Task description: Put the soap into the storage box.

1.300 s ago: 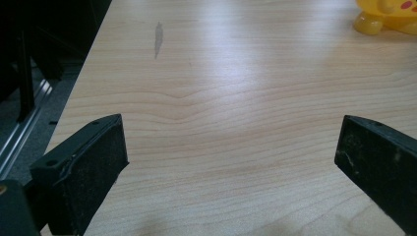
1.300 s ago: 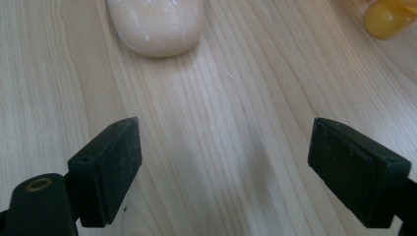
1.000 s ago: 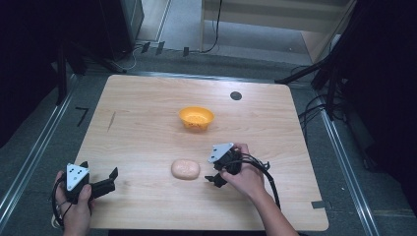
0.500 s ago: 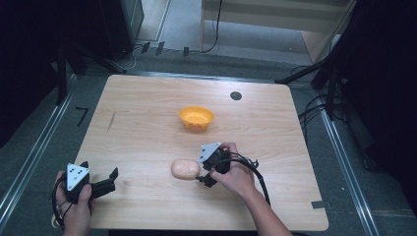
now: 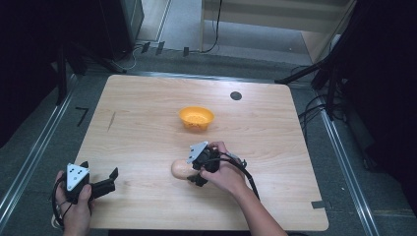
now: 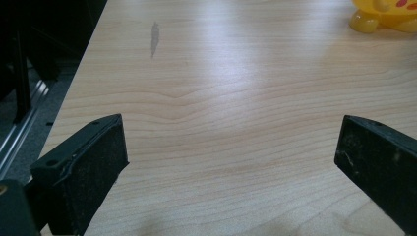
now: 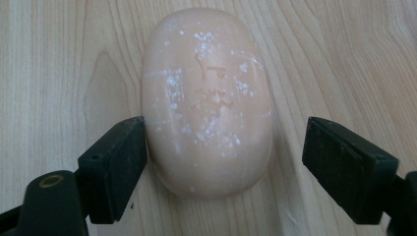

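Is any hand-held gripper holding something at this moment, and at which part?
Nothing is held. The right hand-held gripper is open around the near end of the peach soap bar, with a gap at one jaw. The left hand-held gripper is open above bare table.

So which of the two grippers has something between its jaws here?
The right gripper: its open jaws straddle the pale peach oval soap bar lying on the wooden table. The left gripper, near the table's front left corner, has bare wood between its open jaws.

The right gripper (image 5: 193, 173) was at the pale soap bar (image 5: 179, 168), near the orange bowl (image 5: 196, 118) on the table (image 5: 142, 123).
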### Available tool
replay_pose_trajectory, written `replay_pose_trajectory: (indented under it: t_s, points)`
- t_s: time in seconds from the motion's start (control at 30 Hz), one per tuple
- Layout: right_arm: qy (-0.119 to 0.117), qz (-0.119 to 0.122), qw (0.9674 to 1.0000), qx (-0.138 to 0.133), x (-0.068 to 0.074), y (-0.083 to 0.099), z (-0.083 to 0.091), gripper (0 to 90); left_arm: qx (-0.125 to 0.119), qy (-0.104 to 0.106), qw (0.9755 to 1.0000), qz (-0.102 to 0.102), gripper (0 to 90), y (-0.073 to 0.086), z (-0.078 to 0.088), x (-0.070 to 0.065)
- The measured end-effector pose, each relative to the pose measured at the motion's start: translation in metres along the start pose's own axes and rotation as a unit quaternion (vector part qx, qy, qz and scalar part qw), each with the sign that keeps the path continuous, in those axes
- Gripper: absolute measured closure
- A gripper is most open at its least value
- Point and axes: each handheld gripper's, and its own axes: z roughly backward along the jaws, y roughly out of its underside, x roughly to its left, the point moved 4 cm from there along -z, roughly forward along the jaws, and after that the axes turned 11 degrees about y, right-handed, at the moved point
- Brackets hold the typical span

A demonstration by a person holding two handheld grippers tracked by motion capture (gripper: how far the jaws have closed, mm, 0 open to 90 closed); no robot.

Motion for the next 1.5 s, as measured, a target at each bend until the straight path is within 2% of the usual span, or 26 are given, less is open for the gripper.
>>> replay_pose_trajectory:
  t_s: [0.3, 0.4, 0.53, 0.77, 0.87, 0.93, 0.97, 1.03, 1.27, 1.5]
  points:
    - [-0.014, 0.002, 0.9999, 0.002, 0.002, -0.006, -0.006, 21.4, 0.0, 0.001, 1.0, -0.001, 0.0, 0.0, 0.0, 0.0]
    - [-0.019, -0.001, 0.9998, 0.005, 0.002, -0.008, -0.007, 25.5, 0.001, 0.001, 1.0, -0.001, 0.0, 0.0, 0.0, 0.0]
    - [-0.024, 0.007, 0.9997, 0.005, 0.001, -0.011, -0.008, 32.1, 0.001, 0.001, 1.0, -0.001, 0.0, 0.0, 0.0, 0.0]
    - [-0.03, 0.011, 0.9994, 0.014, 0.0, -0.014, -0.009, 30.8, 0.0, 0.002, 1.0, -0.001, 0.0, 0.0, 0.0, 0.0]
    - [-0.044, 0.01, 0.9988, 0.019, 0.001, -0.015, -0.011, 25.4, 0.0, 0.003, 1.0, -0.001, 0.0, 0.0, 0.0, 0.0]
    - [-0.058, 0.005, 0.998, 0.025, 0.0, -0.015, -0.013, 25.0, 0.0, 0.003, 1.0, -0.001, 0.0, 0.0, 0.0, 0.0]
    - [-0.058, 0.005, 0.998, 0.025, 0.0, -0.015, -0.013, 25.0, 0.0, 0.003, 1.0, -0.001, 0.0, 0.0, 0.0, 0.0]
    - [-0.056, 0.001, 0.9983, 0.02, -0.003, -0.016, -0.013, 32.8, 0.0, 0.002, 1.0, -0.001, 0.5, 0.0, 0.0, 0.0]
    - [-0.062, 0.008, 0.9977, 0.028, -0.003, -0.016, -0.012, 33.4, 0.001, 0.002, 1.0, -0.001, 0.5, 0.0, 0.0, 0.0]
    - [-0.051, 0.02, 0.9981, 0.03, -0.005, -0.015, -0.01, 33.5, 0.0, 0.002, 1.0, 0.001, 0.5, 0.0, 0.0, 0.0]
